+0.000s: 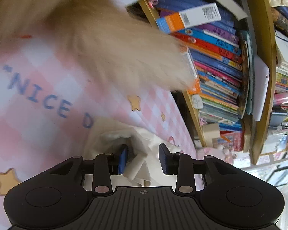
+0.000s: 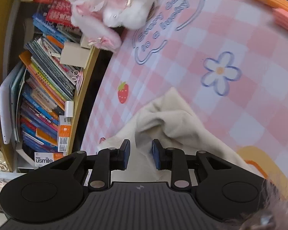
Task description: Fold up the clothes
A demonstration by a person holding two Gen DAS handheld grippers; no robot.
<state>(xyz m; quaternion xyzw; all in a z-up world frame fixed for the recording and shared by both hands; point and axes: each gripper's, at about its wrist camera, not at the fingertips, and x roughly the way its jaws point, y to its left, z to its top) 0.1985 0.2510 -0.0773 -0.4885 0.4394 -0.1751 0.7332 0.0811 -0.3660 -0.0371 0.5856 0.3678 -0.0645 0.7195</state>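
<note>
- The left gripper [image 1: 143,158] has its blue fingers [image 1: 122,160] spread apart. A rolled bit of the cream cloth [image 1: 138,164] lies in the gap, beside the left-hand finger. The pads do not squeeze it.
- The right gripper [image 2: 141,154] also has its fingers [image 2: 125,154] spread apart. The same cream cloth [image 2: 174,118] lies bunched under the gap and in front of it. Nothing is pinched.
- The cloth lies on the surface [image 2: 249,95], which has a pink and white checked cover with a strawberry [image 2: 122,93] and a blue flower [image 2: 220,72] drawn on it.
- In the right wrist view the cloth is long from the gripper up toward the flower, where it ends in a soft corner. It is rumpled, with folds running across it.
- In the left wrist view a big fuzzy tan piece [image 1: 105,44] is blurred above the gripper. Its narrow end points toward the books [image 1: 217,57]. I cannot tell if it is part of the same cloth.
- A bookshelf [image 2: 46,88] full of books stands just beside the surface.
- A white and pink plush toy [image 2: 113,5] sits at the far edge of the surface.
</note>
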